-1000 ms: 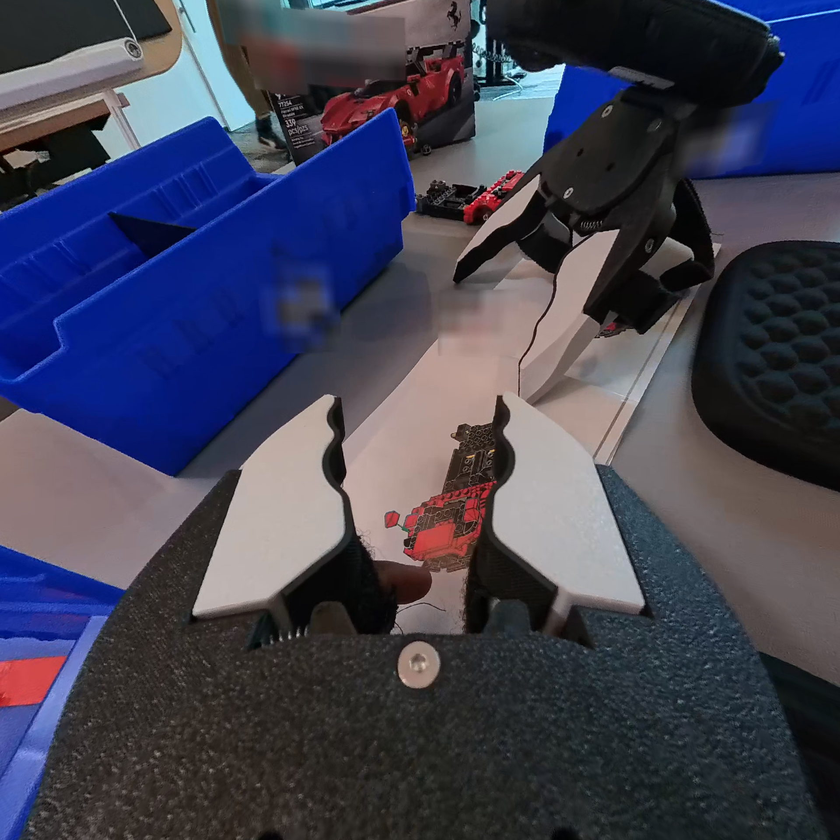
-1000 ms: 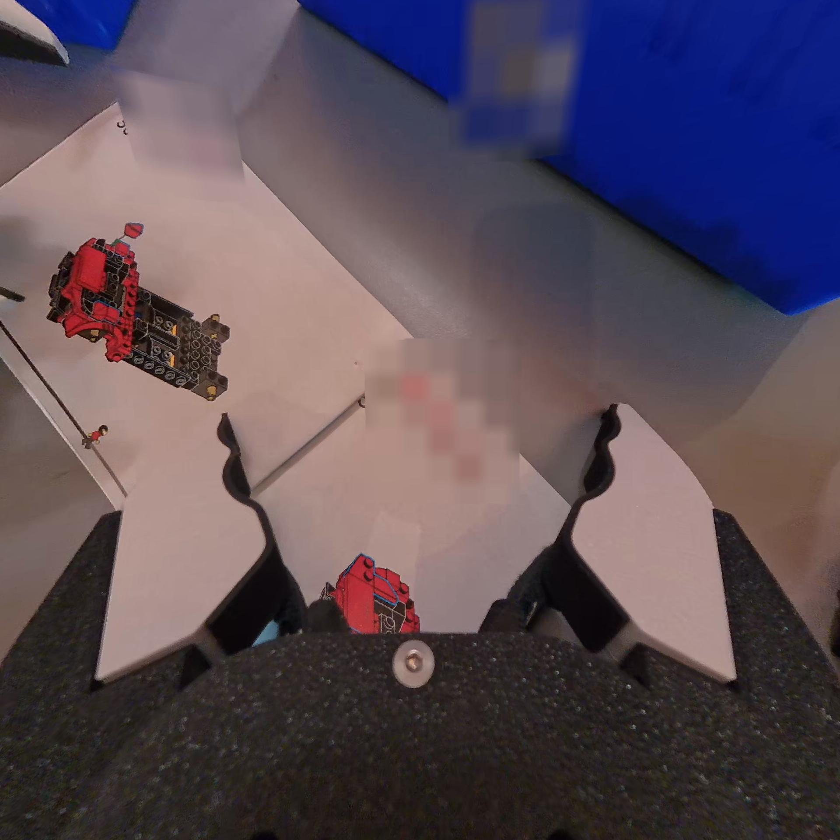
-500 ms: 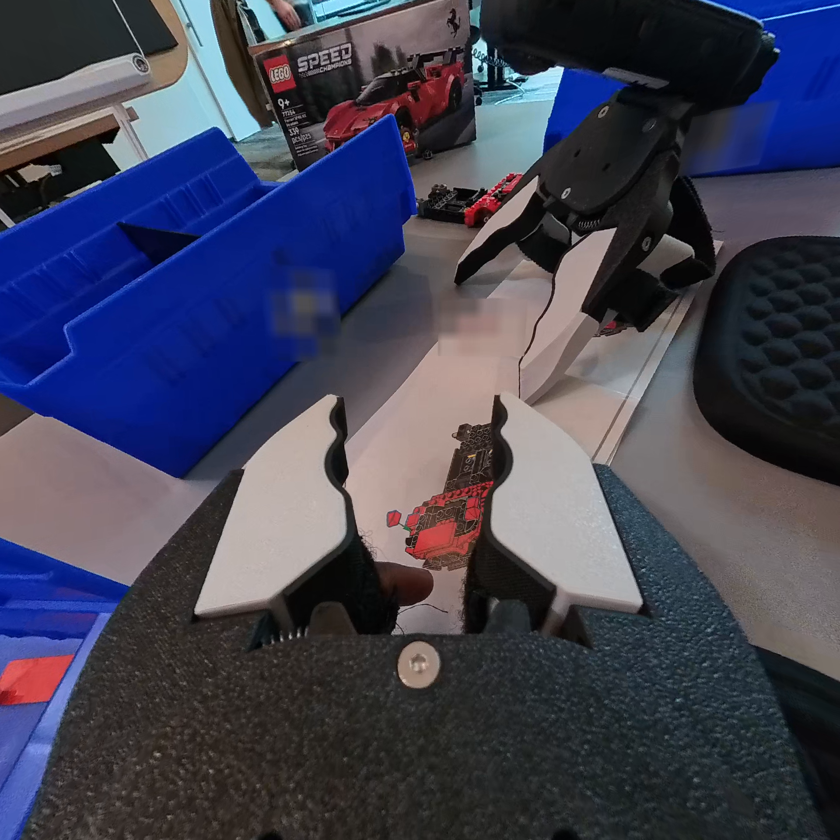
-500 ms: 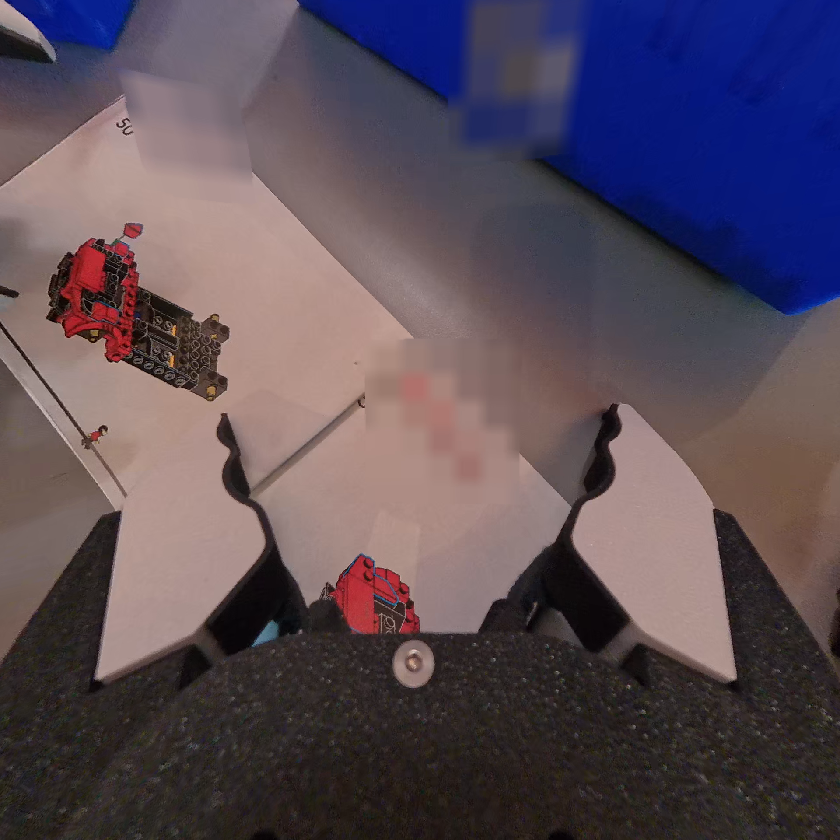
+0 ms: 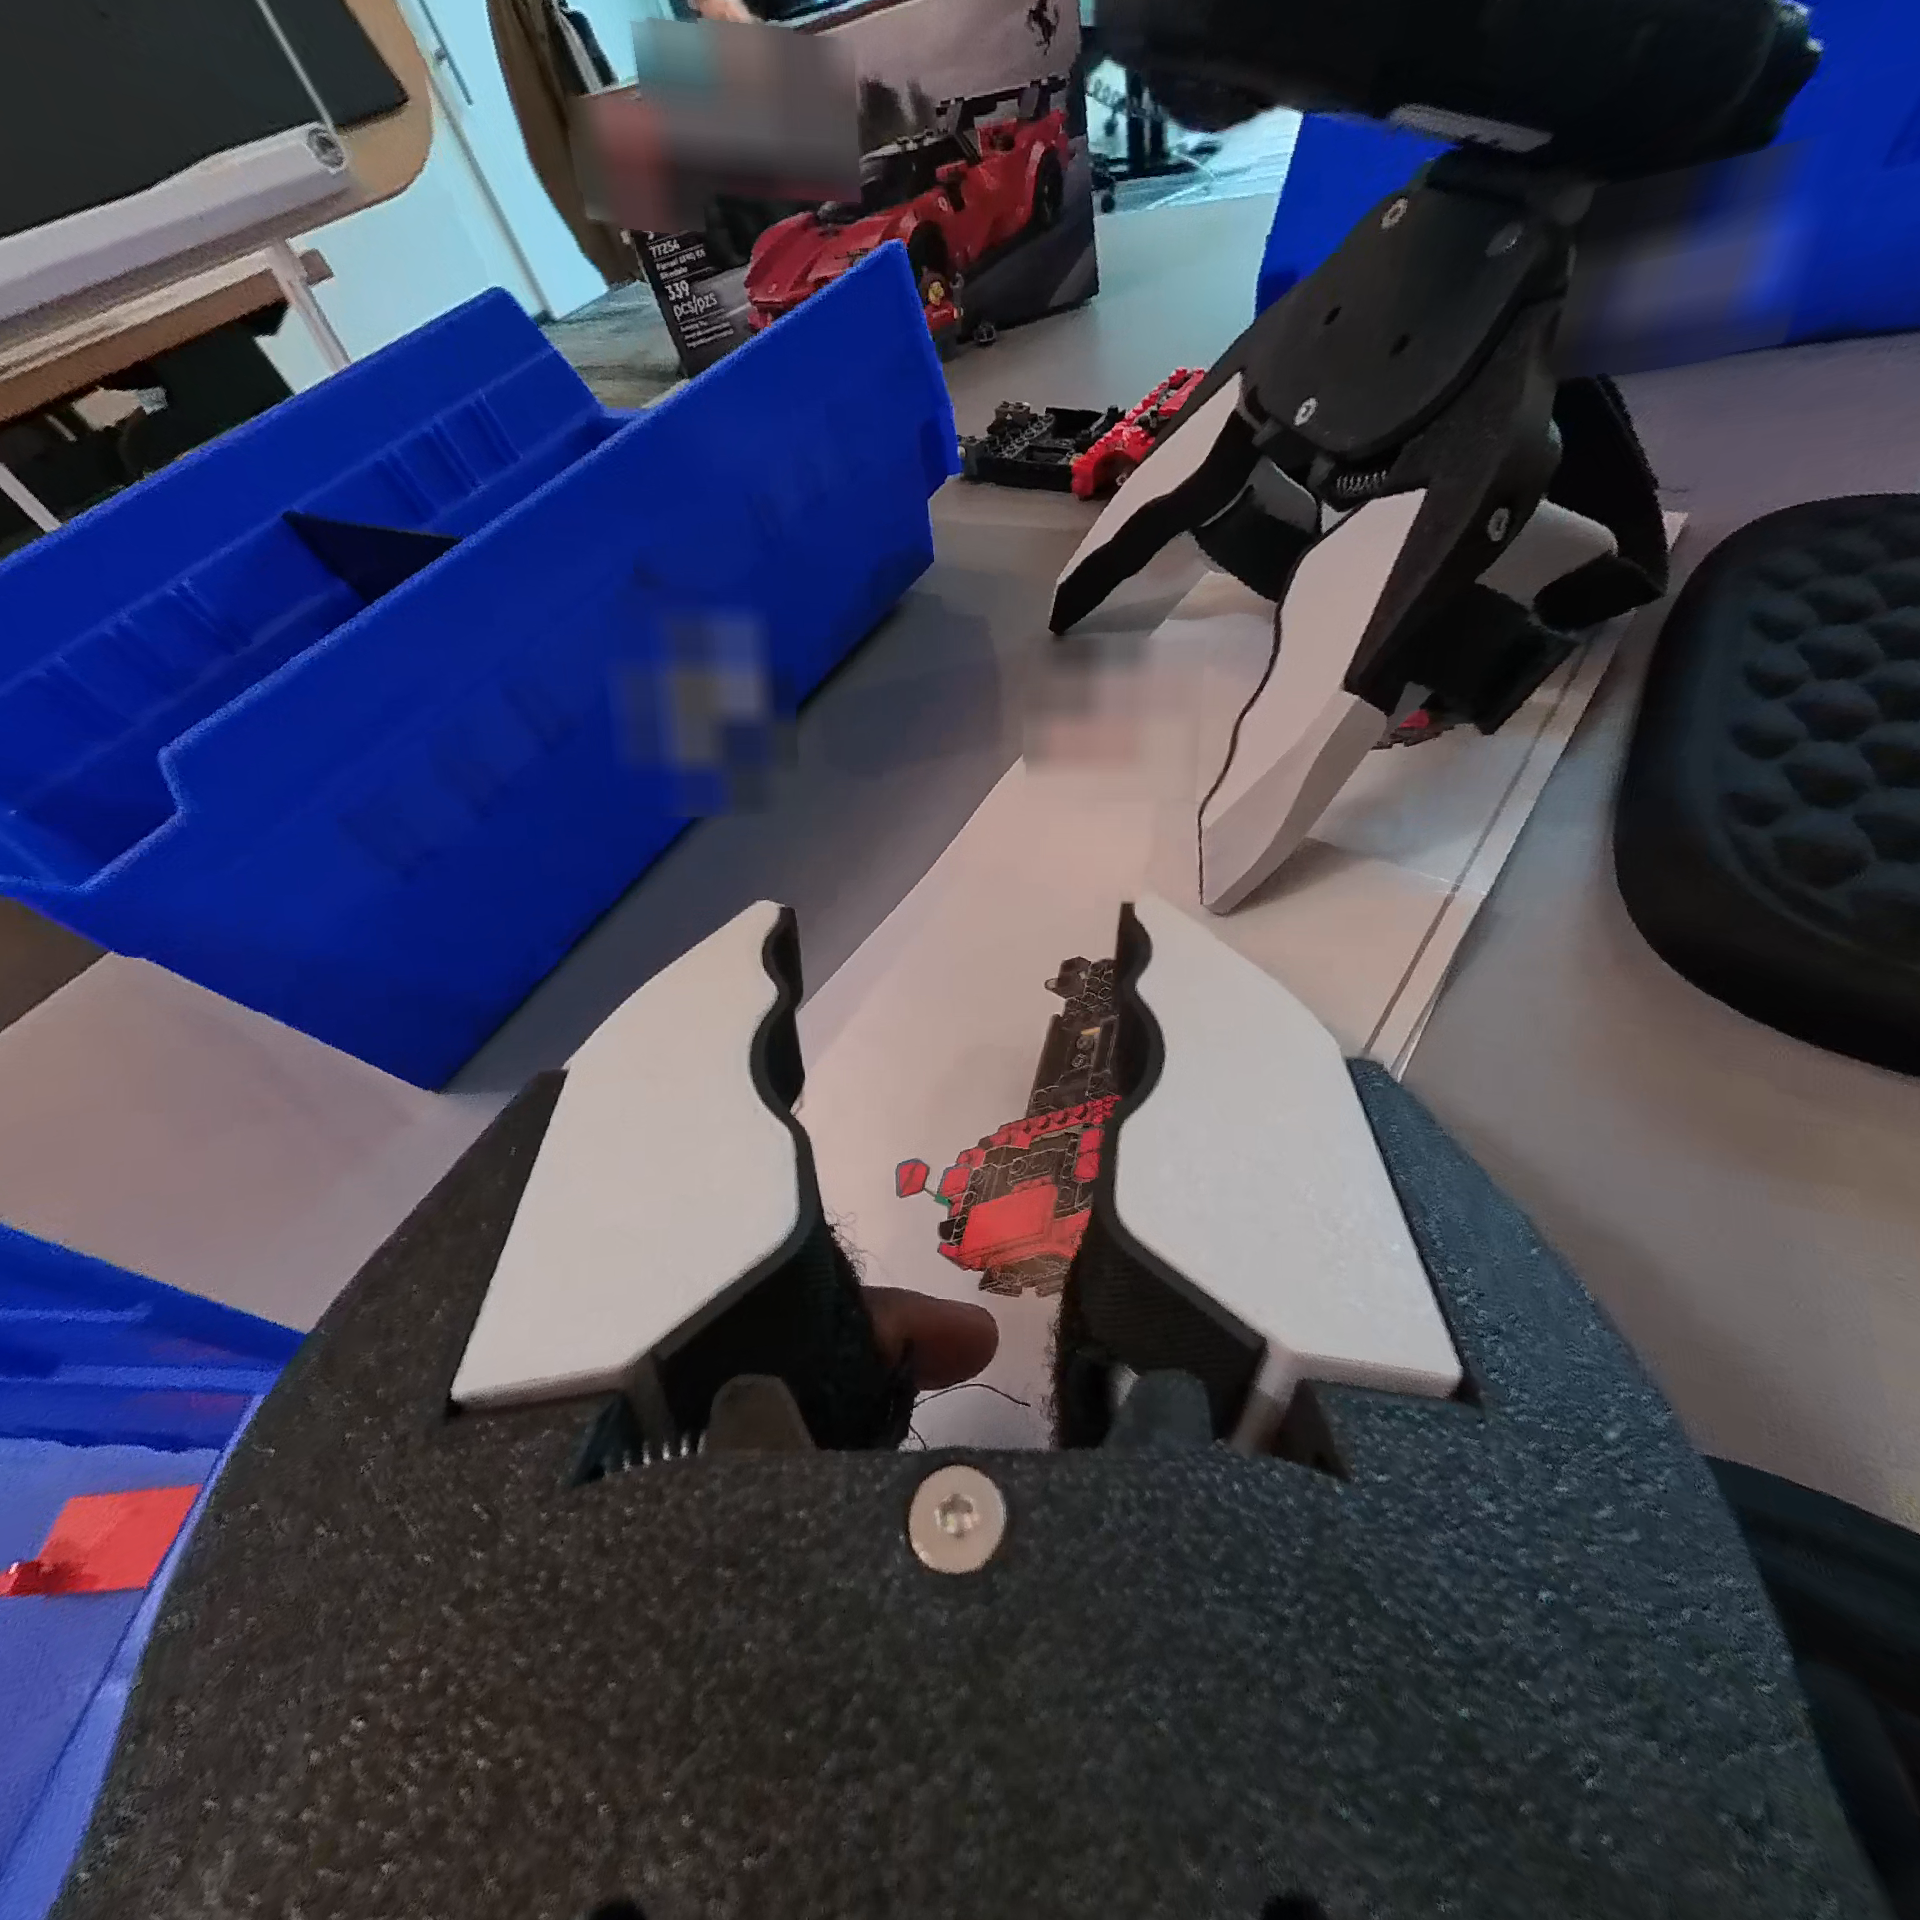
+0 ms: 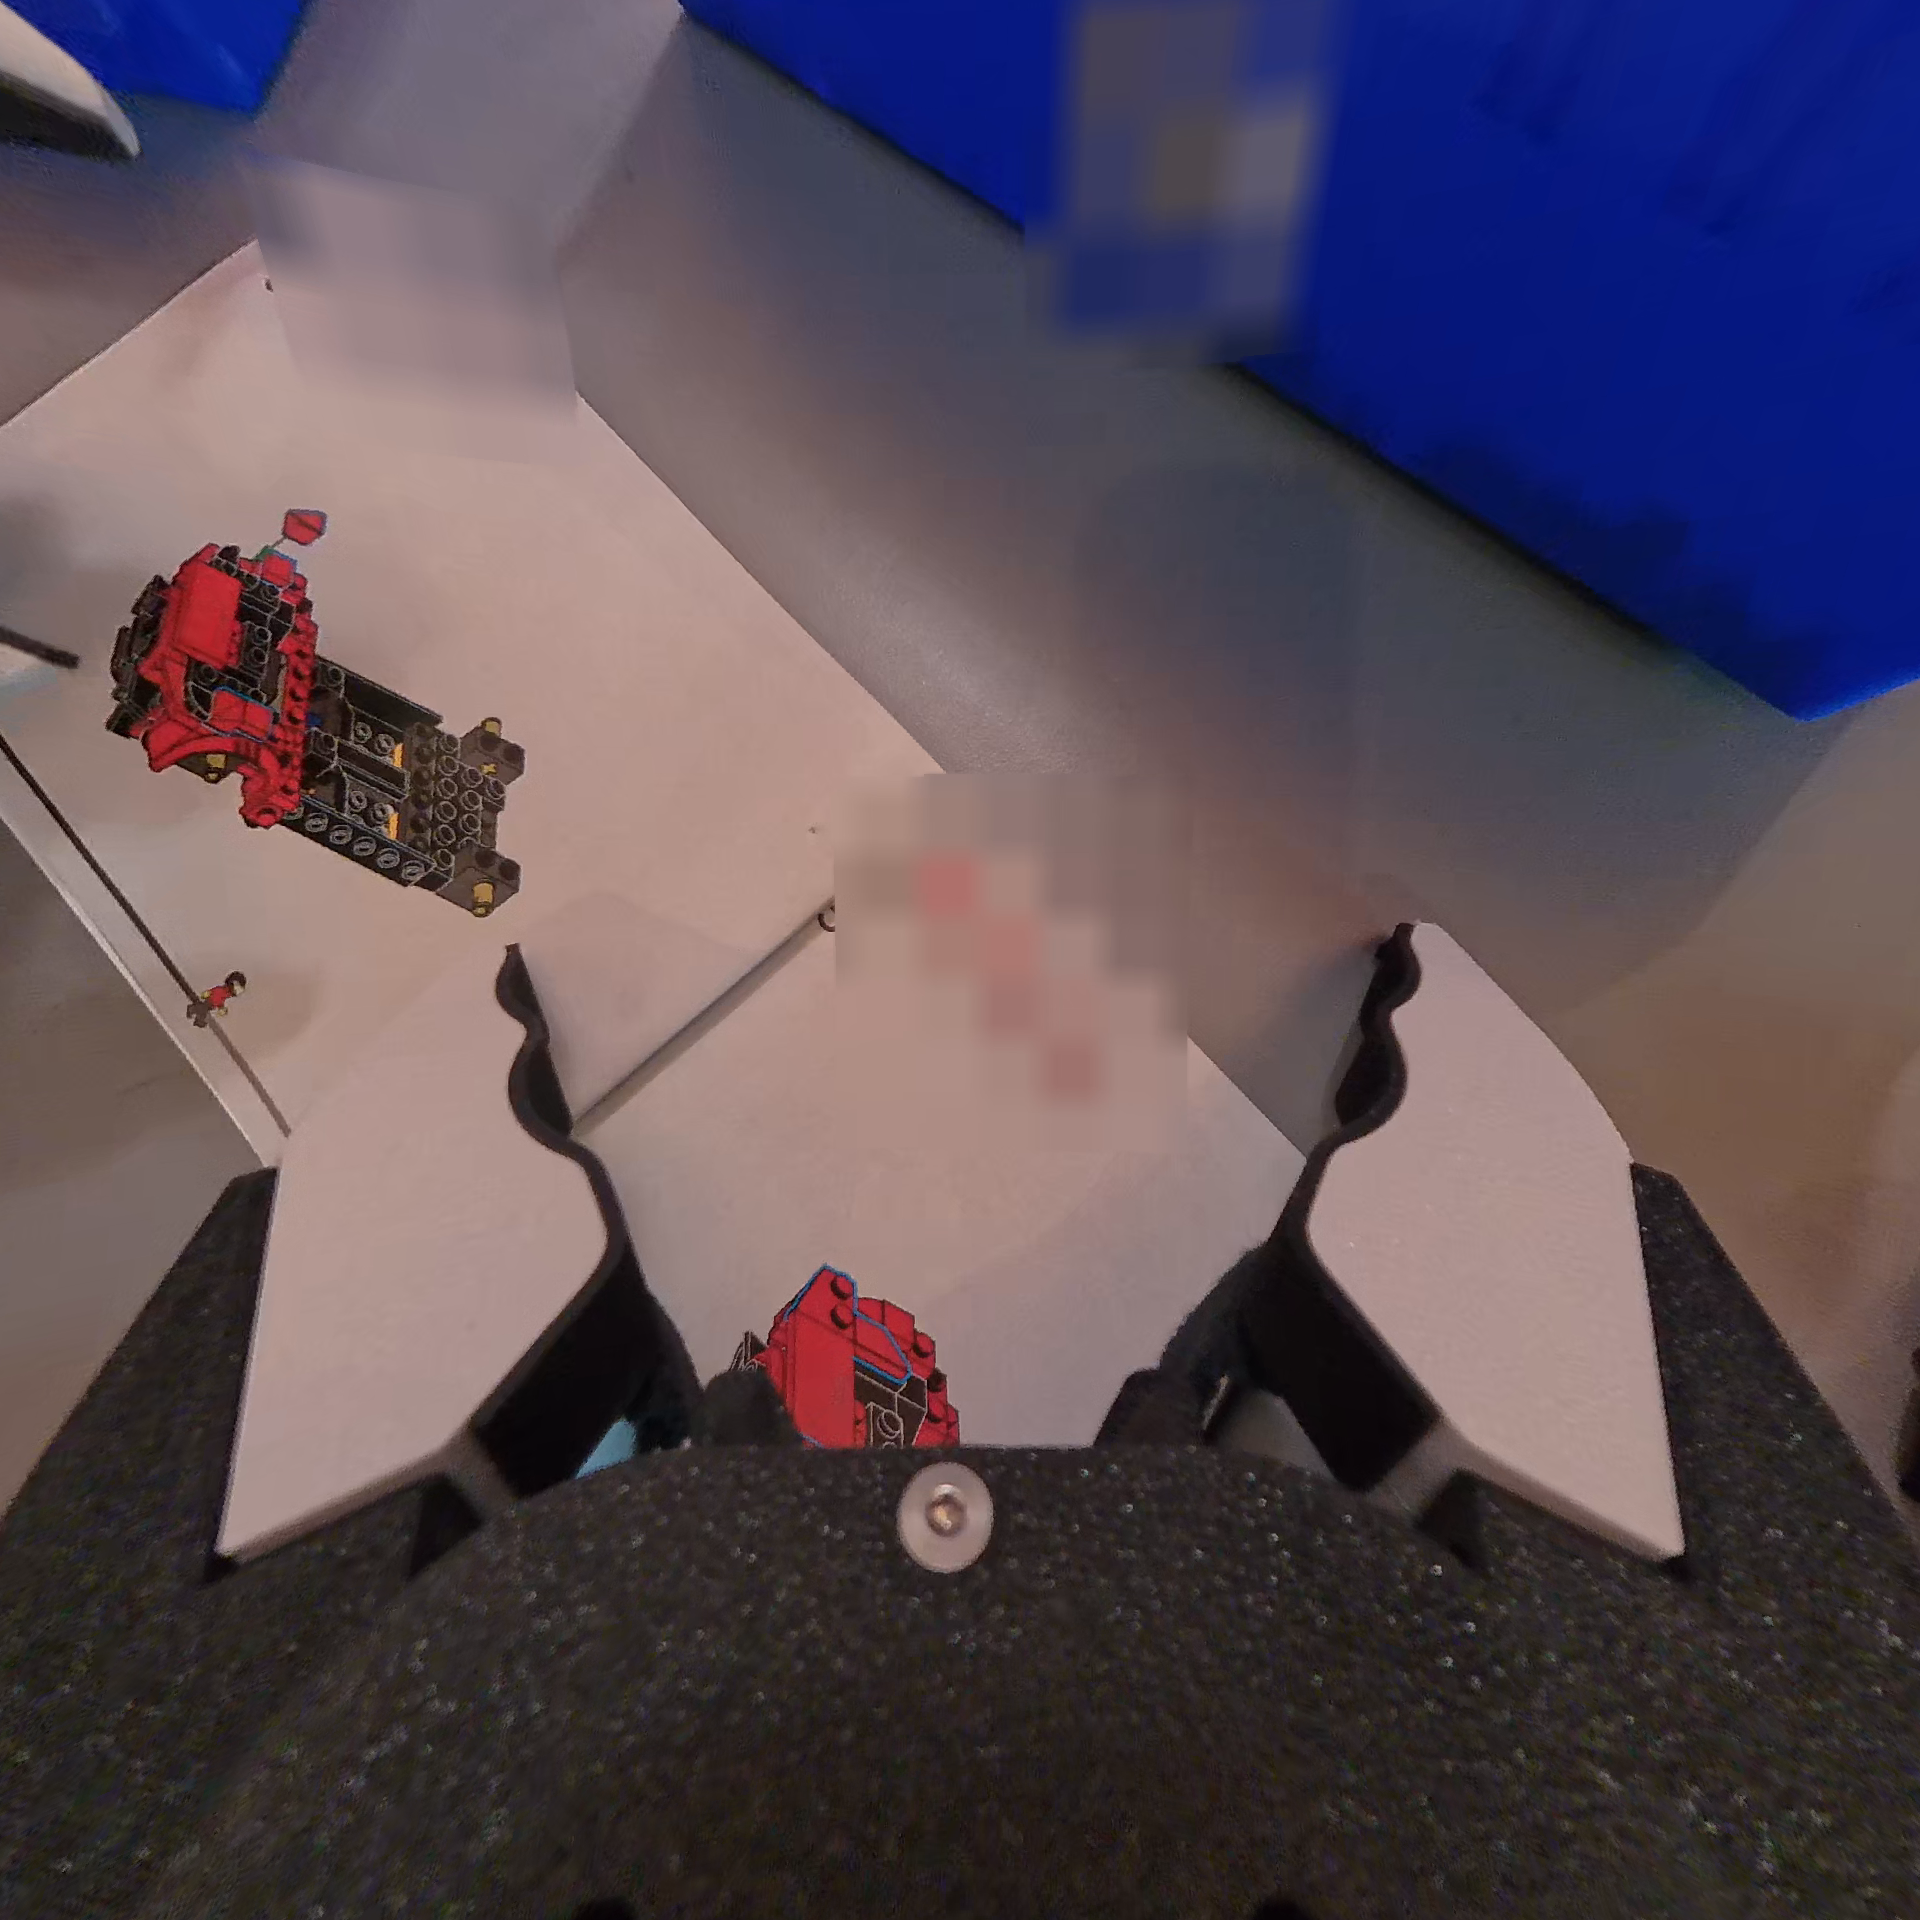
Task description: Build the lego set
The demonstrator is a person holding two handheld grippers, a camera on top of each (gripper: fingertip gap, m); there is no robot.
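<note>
Both grippers hover empty over the open booklet [image 5: 935, 1039], apparently reading the step; left gripper [image 5: 961, 971] fingers slightly apart, right gripper [image 6: 956, 940] fingers wide; the half-built car [image 5: 1081, 442] waits at twelve o'clock on the tabletop [image 5: 1662, 1195].

Office or lab workspace: a grey worktable [image 5: 1558, 1195] carrying blue plastic storage bins [image 5: 468, 644], an open instruction booklet [image 6: 644, 644] and the set's retail box [image 5: 935, 208], with a rolled projection screen [image 5: 166, 197] and a doorway behind.
</note>
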